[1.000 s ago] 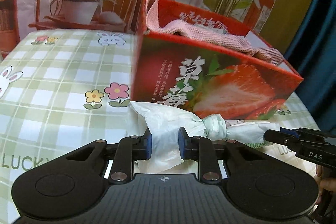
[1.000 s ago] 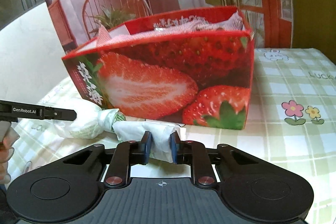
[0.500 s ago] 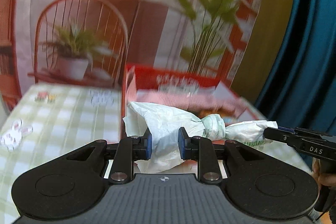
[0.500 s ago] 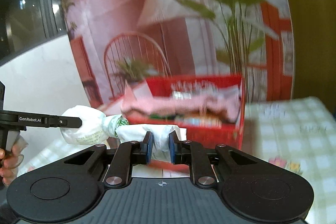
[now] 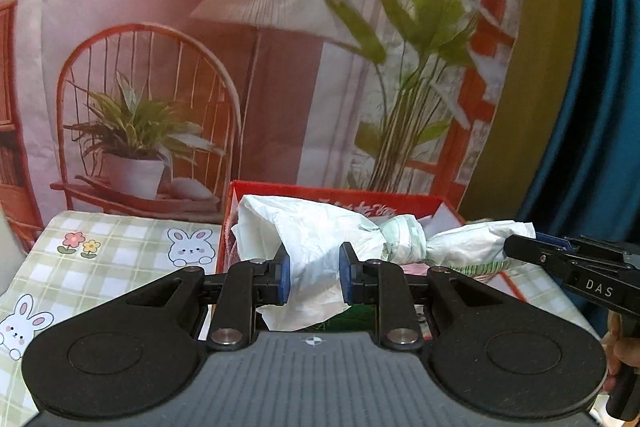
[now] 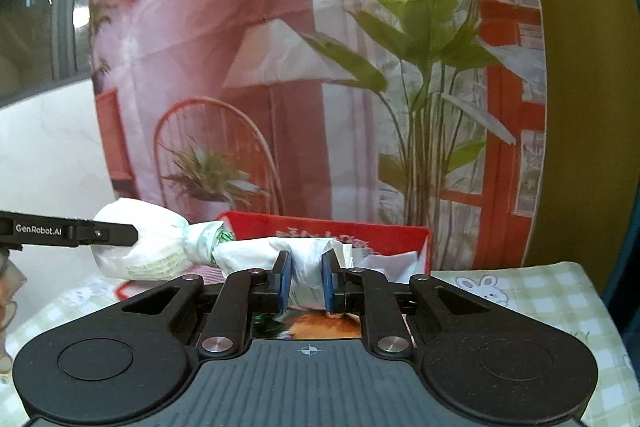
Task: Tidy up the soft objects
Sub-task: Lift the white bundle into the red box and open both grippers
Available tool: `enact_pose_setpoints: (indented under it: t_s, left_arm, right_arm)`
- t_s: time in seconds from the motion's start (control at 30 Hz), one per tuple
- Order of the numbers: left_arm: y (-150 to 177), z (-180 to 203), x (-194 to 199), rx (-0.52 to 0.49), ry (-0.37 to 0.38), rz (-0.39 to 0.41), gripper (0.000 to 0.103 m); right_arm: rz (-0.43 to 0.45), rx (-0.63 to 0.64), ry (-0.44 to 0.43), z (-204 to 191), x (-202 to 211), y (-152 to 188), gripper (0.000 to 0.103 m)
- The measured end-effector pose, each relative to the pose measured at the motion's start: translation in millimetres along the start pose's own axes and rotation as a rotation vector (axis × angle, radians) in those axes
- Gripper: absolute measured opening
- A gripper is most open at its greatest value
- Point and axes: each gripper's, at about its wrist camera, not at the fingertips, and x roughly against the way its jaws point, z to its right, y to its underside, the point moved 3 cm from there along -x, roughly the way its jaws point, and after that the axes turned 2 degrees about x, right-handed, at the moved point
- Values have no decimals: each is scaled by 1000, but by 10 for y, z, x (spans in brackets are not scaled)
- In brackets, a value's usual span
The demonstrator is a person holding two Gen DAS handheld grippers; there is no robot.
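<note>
With the left hand-held gripper [image 5: 311,277] and the right hand-held gripper [image 6: 306,281] each clenched on one end of the knotted white bag [image 5: 320,247], held just over the red box [image 5: 400,201] (already holding pink cloth), I judged it best to lower both ends level before releasing.

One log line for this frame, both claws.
left claw: shut on bag | right claw: shut on bag, other end | bag: knotted, above red box
</note>
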Motion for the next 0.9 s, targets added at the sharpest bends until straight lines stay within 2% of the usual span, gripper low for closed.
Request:
enact_pose_setpoints:
  t_s: [0.33,0.47,0.7,0.8,0.87,0.9]
  left_arm:
    - [151,-88,-600,-2,-41,-153,25]
    - [189,-114,-722,-11,-61,-173,25]
    - [254,-127,-796,-30,-74,-193,26]
    - [238,-117,-764,-42,-65,-194,32]
    - [216,-106,-702,-40,-48,-186,42]
    - [205,-88,-659,-49,-45,-180,53]
  right_arm:
    - [-141,-6,78,69,-571,247,15]
    - [-181,-15,100,95,-703,328,15]
    - [-196,-12,116,114,-762,368,17]
    - [-205,-7,113,92,-748,378,25]
    - [-209,3,115,71,-719,373,30]
    - [-204,9,118,61,-695,359,31]
